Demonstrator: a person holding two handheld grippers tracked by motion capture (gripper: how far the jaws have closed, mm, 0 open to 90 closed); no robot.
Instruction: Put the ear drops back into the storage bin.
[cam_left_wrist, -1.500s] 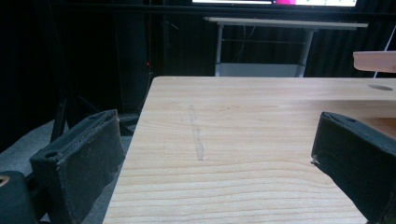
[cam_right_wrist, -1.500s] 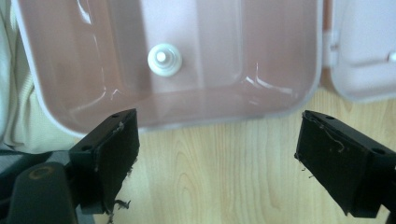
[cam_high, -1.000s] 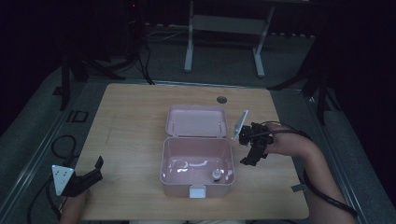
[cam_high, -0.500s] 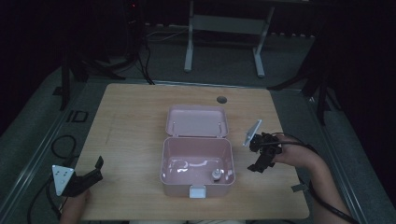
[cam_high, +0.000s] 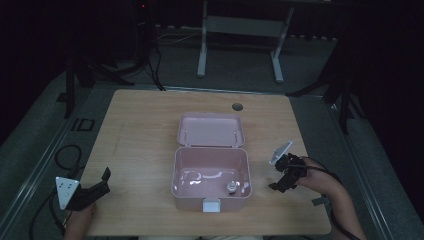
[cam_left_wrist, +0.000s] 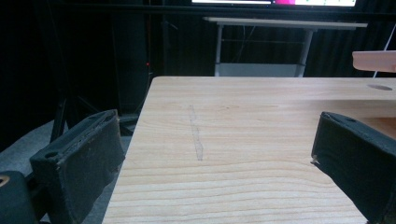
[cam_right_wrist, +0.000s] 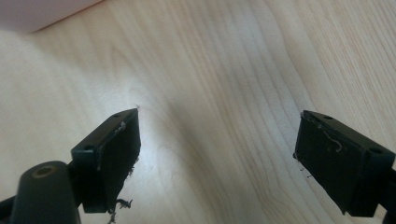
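Wooden table (cam_high: 145, 130); pink box (cam_high: 210, 172) beside right gripper (cam_high: 280, 184).

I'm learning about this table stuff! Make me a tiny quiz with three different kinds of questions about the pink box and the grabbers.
1. True or false: the pink box has its lid open.
2. The small grey thing lies: A) inside the box B) on the floor C) in a gripper.
3. Fill in: the right hand-held gripper has its jaws ____.

Key: 1 true; 2 A; 3 open, over bare wooden table.
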